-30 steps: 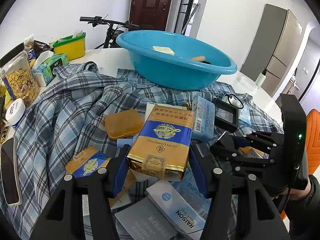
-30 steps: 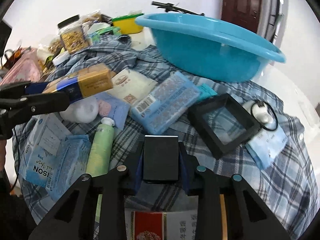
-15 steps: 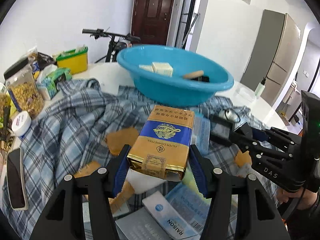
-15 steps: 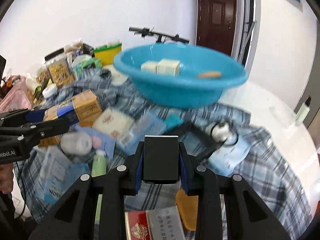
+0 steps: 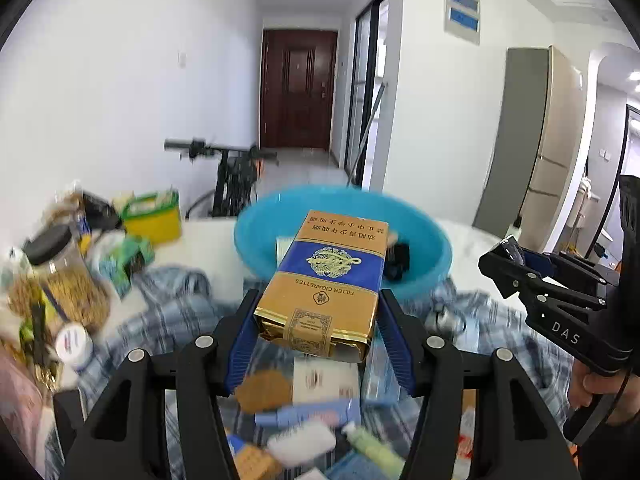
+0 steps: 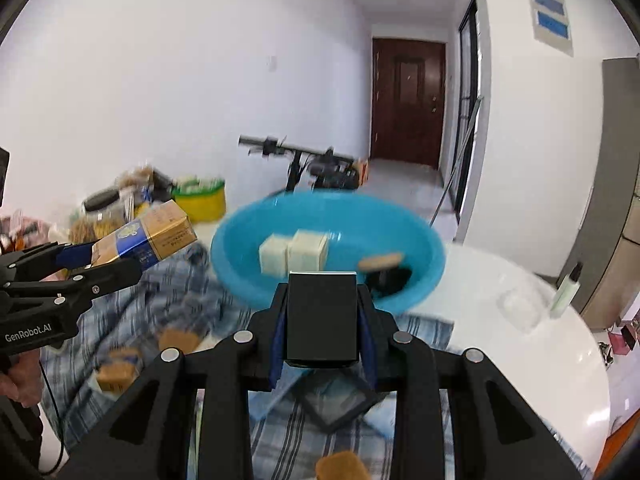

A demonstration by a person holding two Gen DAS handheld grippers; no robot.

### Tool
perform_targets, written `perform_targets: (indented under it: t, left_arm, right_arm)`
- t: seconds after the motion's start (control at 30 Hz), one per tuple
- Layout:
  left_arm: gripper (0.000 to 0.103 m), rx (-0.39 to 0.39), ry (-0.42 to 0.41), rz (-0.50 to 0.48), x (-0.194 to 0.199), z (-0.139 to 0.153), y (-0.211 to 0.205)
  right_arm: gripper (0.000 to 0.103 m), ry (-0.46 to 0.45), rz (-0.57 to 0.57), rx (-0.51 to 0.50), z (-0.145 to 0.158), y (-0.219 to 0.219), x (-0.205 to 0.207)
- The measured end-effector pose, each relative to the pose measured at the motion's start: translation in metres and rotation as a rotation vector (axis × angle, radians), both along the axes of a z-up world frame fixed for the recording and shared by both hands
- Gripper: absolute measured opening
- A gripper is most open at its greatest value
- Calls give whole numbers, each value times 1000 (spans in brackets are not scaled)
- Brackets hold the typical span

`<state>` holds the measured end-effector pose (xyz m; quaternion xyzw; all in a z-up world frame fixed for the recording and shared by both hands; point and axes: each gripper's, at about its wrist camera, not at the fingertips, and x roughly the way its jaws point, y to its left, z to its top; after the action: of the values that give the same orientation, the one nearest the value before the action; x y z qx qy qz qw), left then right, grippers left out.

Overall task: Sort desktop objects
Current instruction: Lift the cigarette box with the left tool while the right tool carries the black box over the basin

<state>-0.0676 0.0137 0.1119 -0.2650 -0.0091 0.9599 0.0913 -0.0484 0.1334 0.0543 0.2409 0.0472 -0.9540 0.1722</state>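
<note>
Left hand-held gripper is clamped on a cigarette carton; right hand-held gripper is closed on a black box. Both loads are held clear above the clutter, short of the blue basin ahead. Judged best: each is carried over the rim before release, one at a time. A checked cloth is spread over the white bench; a bicycle and a dark door are seen beyond.

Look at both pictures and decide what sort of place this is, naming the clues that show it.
Most likely a lived-in flat. A bicycle is parked indoors by a hallway that leads to a dark wooden door, and a tall fridge stands at the right. A cluttered table with a checked cloth and a blue basin suggests household sorting.
</note>
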Motion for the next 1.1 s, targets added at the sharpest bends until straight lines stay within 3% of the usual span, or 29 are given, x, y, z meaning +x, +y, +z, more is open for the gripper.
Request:
perform_targets:
  t: [0.27, 0.4, 0.53, 1.1]
  left_arm:
    - [60, -4, 146, -8, 0, 60, 9]
    - [60, -44, 210, -12, 6, 81, 19]
    - [60, -21, 230, -31, 9, 95, 23]
    - [60, 15, 198, -33, 10, 89, 17]
  right_arm:
    - [29, 132, -23, -29, 55, 2, 2]
    - [29, 172, -26, -37, 71, 1, 3]
    - [29, 196, -34, -40, 81, 1, 5]
    - [29, 209, -22, -37, 81, -3, 9]
